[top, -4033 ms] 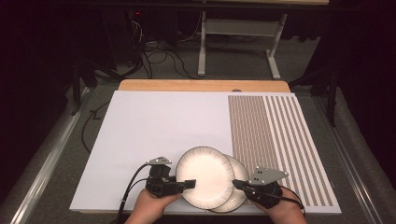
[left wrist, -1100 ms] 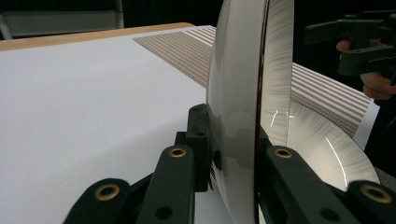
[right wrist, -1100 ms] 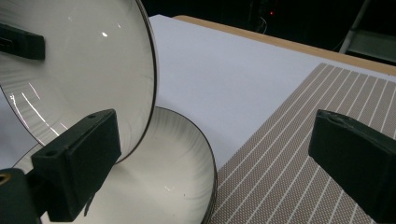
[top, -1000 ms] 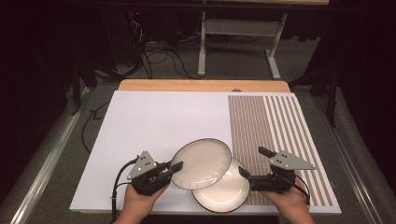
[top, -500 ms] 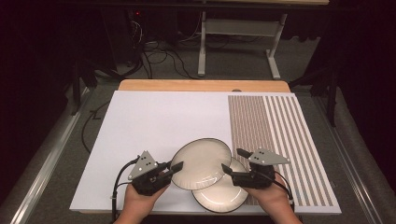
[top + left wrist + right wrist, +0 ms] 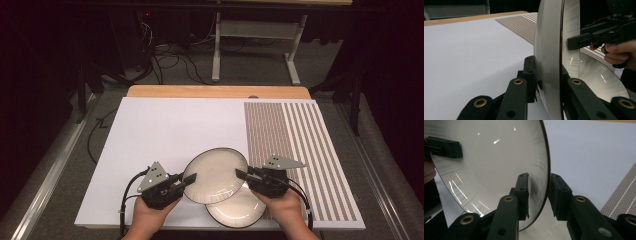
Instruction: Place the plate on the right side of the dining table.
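**Inspector:** State of the left gripper [image 6: 189, 178]?

**Assistant:** Its jaws are clamped on the near-left rim of the upper plate [image 6: 216, 175]. The left gripper view shows that rim pinched between both pads, one pad on each face, the plate standing edge-on straight ahead of the gripper.

**Inspector:** And the right gripper [image 6: 241, 174]?

**Assistant:** It sits at the opposite rim of the same plate, directly across from the left gripper. Its jaws have just been closing, with the plate's edge between them. In the right gripper view the rim runs between the two pads; a narrow gap shows beside each pad, so contact is not confirmed and the jaws read as not fully pressed home.

**Inspector:** Position of the upper plate?

**Assistant:** Between the two grippers, tilted and lifted off the lower plate [image 6: 239, 210], which lies flat on the desk just below and toward the right gripper's side, near the desk's front edge. The upper plate overlaps its far-left part.

**Inspector:** Surface underneath?

**Assistant:** A white sheet [image 6: 165, 130] covers the desk [image 6: 215, 91] ahead of both grippers; a striped panel [image 6: 300, 145] lies beyond and outboard of the right gripper.

**Inspector:** Hands?

**Assistant:** The left hand [image 6: 152, 215] and right hand [image 6: 285, 207] each hold a gripper body from behind.
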Demonstrator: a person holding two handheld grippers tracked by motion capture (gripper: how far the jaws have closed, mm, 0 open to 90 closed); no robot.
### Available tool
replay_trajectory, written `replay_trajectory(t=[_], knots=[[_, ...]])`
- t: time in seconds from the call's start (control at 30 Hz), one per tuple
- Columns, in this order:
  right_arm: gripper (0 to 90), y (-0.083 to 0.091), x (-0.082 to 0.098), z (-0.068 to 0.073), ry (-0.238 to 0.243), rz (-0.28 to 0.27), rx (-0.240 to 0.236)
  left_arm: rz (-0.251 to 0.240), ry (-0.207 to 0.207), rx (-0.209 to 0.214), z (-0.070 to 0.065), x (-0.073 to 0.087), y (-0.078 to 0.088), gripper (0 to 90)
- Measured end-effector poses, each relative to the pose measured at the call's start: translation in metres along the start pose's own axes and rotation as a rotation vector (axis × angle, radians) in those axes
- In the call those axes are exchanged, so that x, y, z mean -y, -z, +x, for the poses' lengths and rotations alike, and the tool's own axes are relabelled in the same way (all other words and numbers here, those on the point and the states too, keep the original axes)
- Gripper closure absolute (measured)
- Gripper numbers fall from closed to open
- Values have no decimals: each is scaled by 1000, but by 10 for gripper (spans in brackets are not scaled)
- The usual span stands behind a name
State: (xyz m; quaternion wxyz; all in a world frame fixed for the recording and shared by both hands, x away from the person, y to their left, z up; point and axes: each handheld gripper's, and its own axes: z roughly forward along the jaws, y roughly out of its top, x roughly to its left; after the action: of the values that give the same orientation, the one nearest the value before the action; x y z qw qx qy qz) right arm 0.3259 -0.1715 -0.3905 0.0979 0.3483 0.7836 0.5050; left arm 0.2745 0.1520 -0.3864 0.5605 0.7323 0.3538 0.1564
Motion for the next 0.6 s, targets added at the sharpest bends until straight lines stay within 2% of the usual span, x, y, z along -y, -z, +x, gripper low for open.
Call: replay_trajectory(t=[0.23, 0.27, 0.3, 0.33, 0.4, 0.53, 0.6], knots=[[809, 0, 1, -1, -27, 7, -21, -6, 9, 2, 0, 1, 1, 781], [819, 1, 1, -3, -35, 5, -36, -8, 18, 5, 1, 2, 1, 783], [822, 1, 1, -3, -39, 4, -37, -13, 52, 19, 3, 3, 1, 786], [827, 2, 1, -3, -44, 4, -40, -13, 52, 19, 3, 3, 1, 789], [836, 4, 0, -2, -42, -6, -48, -20, 79, 33, 5, 4, 1, 793], [844, 8, -2, 2, -21, -16, -35, -21, 81, 25, 4, 2, 2, 798], [845, 14, -4, 5, -4, -21, -20, -9, 70, 23, 1, -1, 2, 798]])
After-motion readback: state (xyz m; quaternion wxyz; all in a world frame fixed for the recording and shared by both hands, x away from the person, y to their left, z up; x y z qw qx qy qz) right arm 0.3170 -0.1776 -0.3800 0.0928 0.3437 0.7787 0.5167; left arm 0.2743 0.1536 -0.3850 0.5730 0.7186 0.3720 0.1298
